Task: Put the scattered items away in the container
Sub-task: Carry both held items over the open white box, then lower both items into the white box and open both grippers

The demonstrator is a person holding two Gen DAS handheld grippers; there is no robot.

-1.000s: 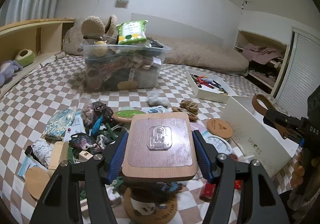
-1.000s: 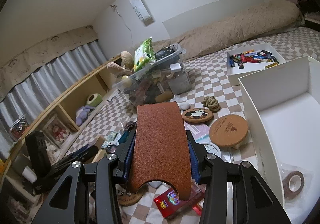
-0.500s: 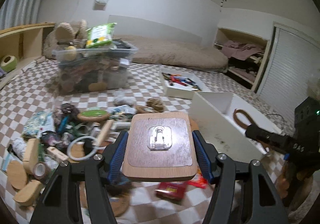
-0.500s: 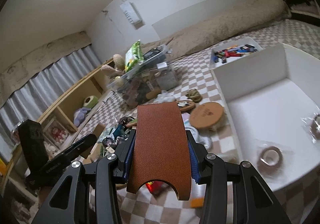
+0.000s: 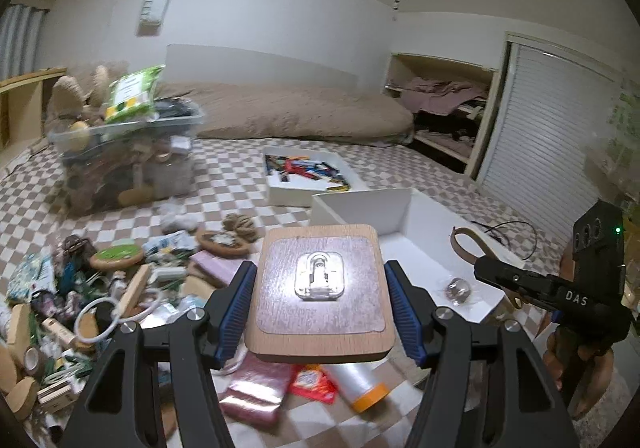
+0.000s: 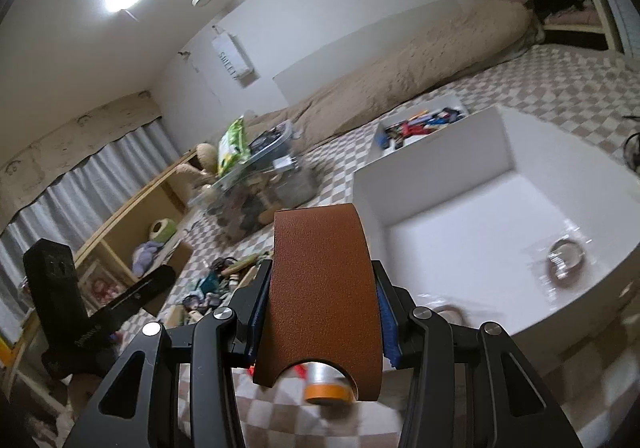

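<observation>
The left hand-held gripper [image 5: 320, 312] is clamped on a wooden hook board [image 5: 320, 288]; the right hand-held gripper [image 6: 320, 312] on a brown leather piece [image 6: 322, 300]. Both should be carried over the white box [image 6: 436, 172] before being released.

White box [image 6: 496, 136]; brown-white checkered floor [image 5: 224, 184]; brown leather strap [image 6: 324, 288].

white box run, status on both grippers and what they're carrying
Left gripper shut on wooden plaque. Right gripper shut on brown leather piece. White box ahead, open, nothing blocking it.
</observation>
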